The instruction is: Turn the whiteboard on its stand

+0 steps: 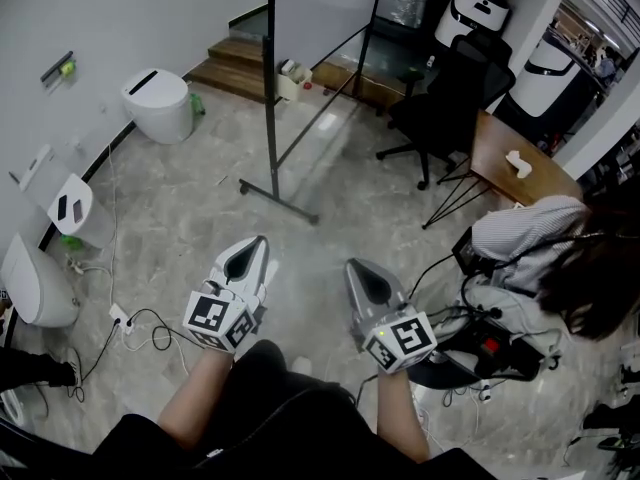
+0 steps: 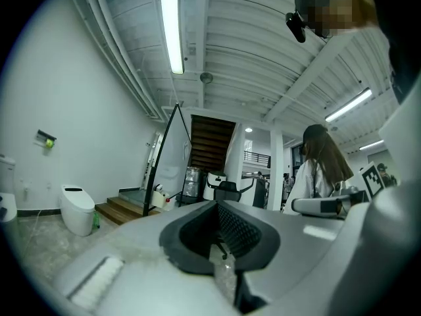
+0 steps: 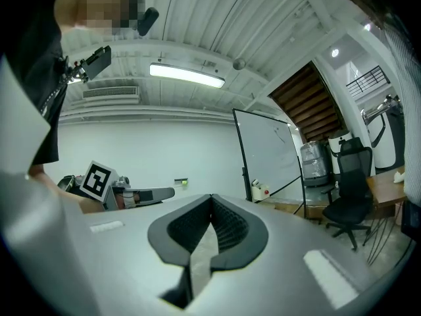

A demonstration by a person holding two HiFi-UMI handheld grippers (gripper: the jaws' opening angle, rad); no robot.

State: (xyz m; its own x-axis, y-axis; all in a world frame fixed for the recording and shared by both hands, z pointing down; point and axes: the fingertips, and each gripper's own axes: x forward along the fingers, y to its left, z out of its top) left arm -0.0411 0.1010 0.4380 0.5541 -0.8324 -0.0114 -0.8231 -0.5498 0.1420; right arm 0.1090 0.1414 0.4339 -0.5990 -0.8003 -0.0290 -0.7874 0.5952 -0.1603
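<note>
The whiteboard (image 1: 322, 8) stands on its black-framed stand (image 1: 271, 118) at the far middle of the room, its foot bar on the stone floor. In the left gripper view the whiteboard (image 2: 172, 151) is far ahead to the left, and in the right gripper view the whiteboard (image 3: 270, 151) is seen at a distance. My left gripper (image 1: 262, 240) and right gripper (image 1: 350, 264) are held side by side near my body, well short of the stand. Both point toward it, jaws shut with nothing between them. The left gripper (image 2: 218, 203) and right gripper (image 3: 211, 197) show their ribbed pads meeting.
White toilets (image 1: 160, 103) line the left wall, with cables (image 1: 140, 330) on the floor beside them. A black office chair (image 1: 440, 108) and a wooden table (image 1: 520, 163) stand to the right of the stand. A person (image 1: 540, 258) sits close on my right. Wooden steps (image 1: 235, 63) lie behind the board.
</note>
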